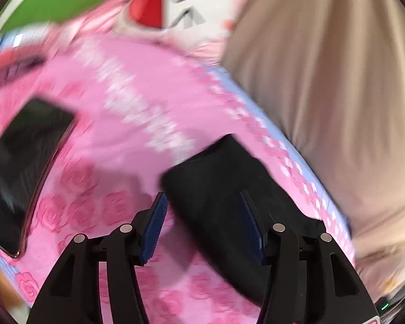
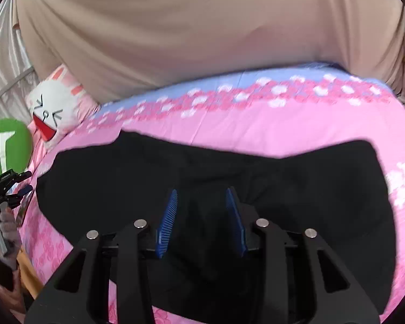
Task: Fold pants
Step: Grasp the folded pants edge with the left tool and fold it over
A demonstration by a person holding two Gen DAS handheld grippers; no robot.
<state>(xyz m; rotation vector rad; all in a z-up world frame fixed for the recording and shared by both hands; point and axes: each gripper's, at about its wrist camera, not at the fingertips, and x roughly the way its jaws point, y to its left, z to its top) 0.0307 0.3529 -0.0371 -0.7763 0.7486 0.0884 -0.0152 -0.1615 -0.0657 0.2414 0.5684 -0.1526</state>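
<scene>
The black pants (image 2: 210, 178) are seen lying flat on the pink bedsheet (image 2: 256, 132) of a bed, in a wide, rather compact shape; they seem to be folded at least once already, though this is only judged from the outline. A further fold, or a final smoothing, is probably left to be done.

In the left wrist view, which is blurred, the left claw (image 1: 203, 202) is shown spread, with nothing pinched; only one end of the pants lies between and behind its fingers. A dark phone-like object (image 1: 27, 162) is seen on the sheet at the left, which the other view shows only from its edge.

In the right wrist view, the right claw (image 2: 201, 195) is also spread, above the middle of the pants and holding nothing. Here the whole garment is visible, as well as a white plush toy (image 2: 54, 110) and a green cushion (image 2: 8, 140) at the far left.
</scene>
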